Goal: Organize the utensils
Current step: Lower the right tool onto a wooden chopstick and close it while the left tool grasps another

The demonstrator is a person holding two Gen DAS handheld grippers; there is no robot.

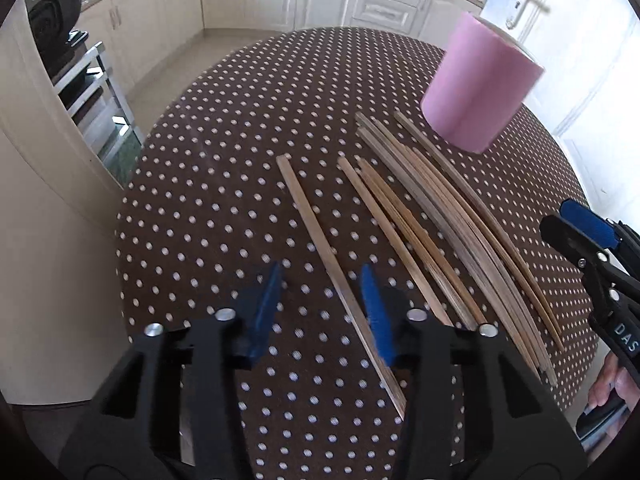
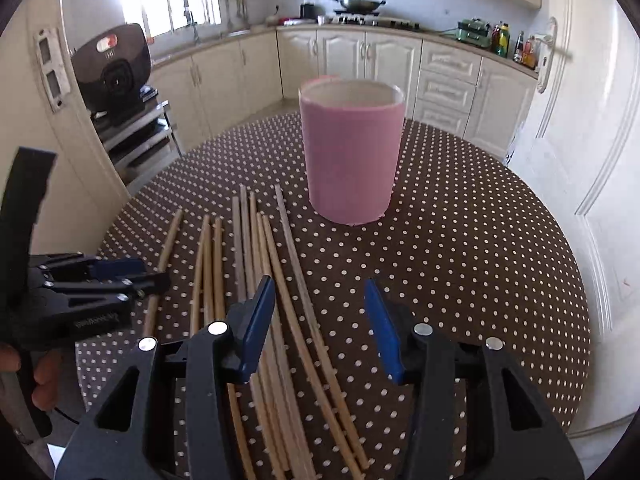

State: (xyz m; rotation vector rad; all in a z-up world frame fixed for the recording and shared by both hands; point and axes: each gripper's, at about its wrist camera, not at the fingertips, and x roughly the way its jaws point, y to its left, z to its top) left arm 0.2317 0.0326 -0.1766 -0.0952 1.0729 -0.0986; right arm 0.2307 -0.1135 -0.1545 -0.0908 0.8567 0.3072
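Several wooden chopsticks (image 1: 436,216) lie side by side on a round brown polka-dot table (image 1: 224,184); they also show in the right wrist view (image 2: 256,264). One chopstick (image 1: 320,248) lies apart at the left, and my open left gripper (image 1: 322,304) straddles it just above the cloth. A pink cylindrical holder (image 2: 352,152) stands upright beyond the sticks; it also shows in the left wrist view (image 1: 478,84). My right gripper (image 2: 320,320) is open and empty, over the right side of the bundle. The left gripper (image 2: 120,280) shows at the left of the right wrist view.
Cream kitchen cabinets (image 2: 360,60) run along the far wall. A metal rack with a black appliance (image 2: 116,76) stands left of the table. A white door (image 2: 592,120) is at the right. The table's right half (image 2: 480,260) holds only cloth.
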